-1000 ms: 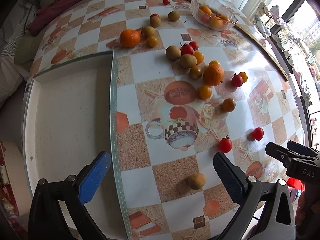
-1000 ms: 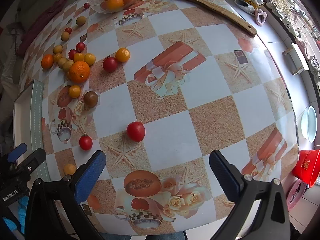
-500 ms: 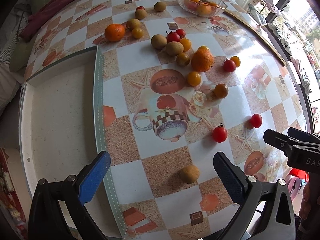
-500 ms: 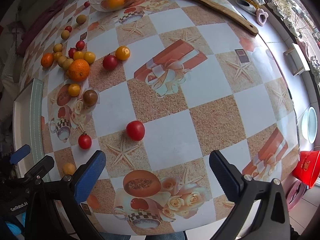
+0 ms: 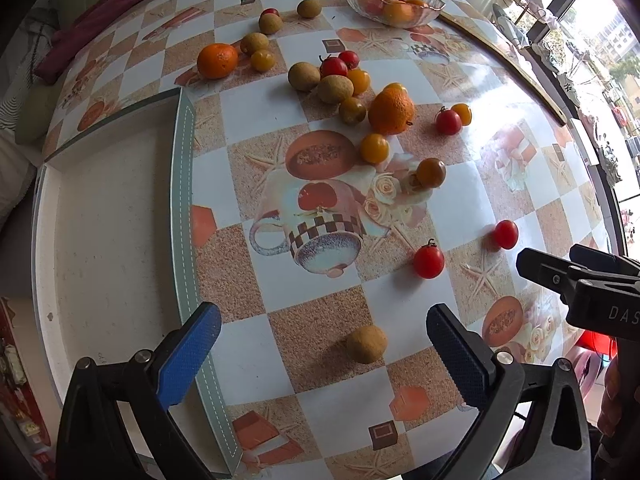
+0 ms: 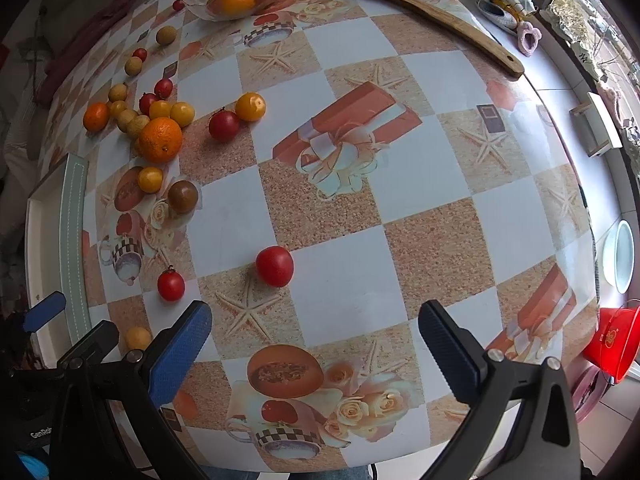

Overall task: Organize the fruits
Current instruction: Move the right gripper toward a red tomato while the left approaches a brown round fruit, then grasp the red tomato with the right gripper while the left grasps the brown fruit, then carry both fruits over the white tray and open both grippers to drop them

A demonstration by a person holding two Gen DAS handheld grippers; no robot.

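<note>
Both the left gripper (image 5: 320, 354) and right gripper (image 6: 314, 346) stand wide apart, holding nothing. A small round brown fruit (image 5: 366, 344) lies between the left fingers; two oranges (image 5: 391, 111) are loose on the table.

- A table with a checked, patterned cloth (image 6: 432, 184) fills the frame.
- Windows (image 5: 600, 20) at upper right give bright daylight.
- A sofa with a dark red cloth (image 5: 104, 16) is at upper left.
- A red bucket (image 6: 612, 344) stands at lower right.

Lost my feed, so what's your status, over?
Left gripper open, right gripper open, both empty. Brown fruit between left fingers, untouched. Bowl far side. Nothing blocking.
</note>
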